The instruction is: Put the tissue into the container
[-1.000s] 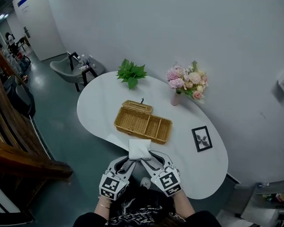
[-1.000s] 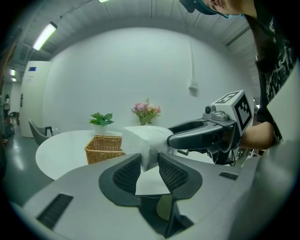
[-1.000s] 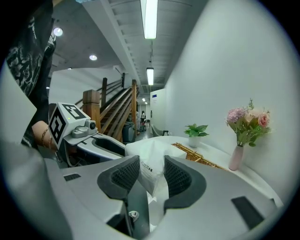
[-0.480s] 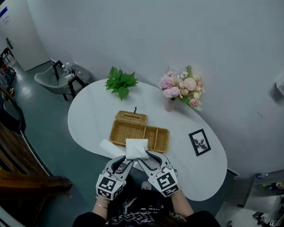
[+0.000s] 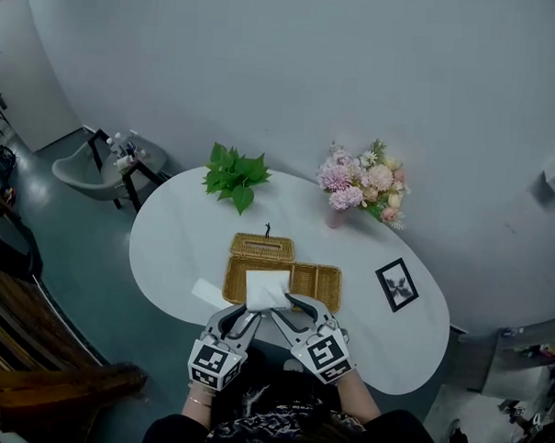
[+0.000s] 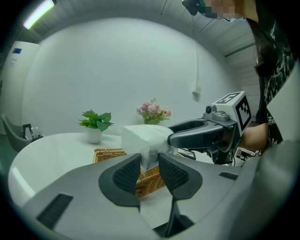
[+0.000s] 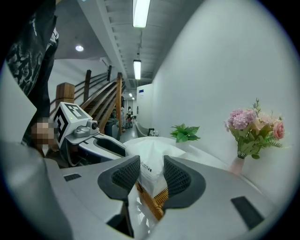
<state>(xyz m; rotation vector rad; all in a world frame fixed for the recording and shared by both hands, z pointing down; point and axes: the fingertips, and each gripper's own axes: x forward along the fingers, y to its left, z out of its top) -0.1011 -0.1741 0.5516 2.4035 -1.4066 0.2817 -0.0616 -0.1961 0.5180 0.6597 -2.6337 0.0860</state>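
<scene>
Tissue pack (image 5: 267,290) hangs over wicker basket (image 5: 319,284), pinched at one edge by the narrow-set left gripper (image 5: 248,307), clamped by the wider right gripper (image 5: 287,305).

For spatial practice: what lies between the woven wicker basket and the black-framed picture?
Only bare white tabletop, seen in the head view, separates the woven wicker basket from the black-framed picture.

Nothing fully legible. Tissue pack (image 7: 147,154): one line of small dark print on the wrapper, too small to read. Left cube (image 5: 214,363) and right cube (image 5: 325,354): square black-and-white codes, no letters. Shirt (image 5: 269,422): white lettering, cut off at the frame's edge. Blue sign (image 6: 15,50) on the far wall: unreadable.
</scene>
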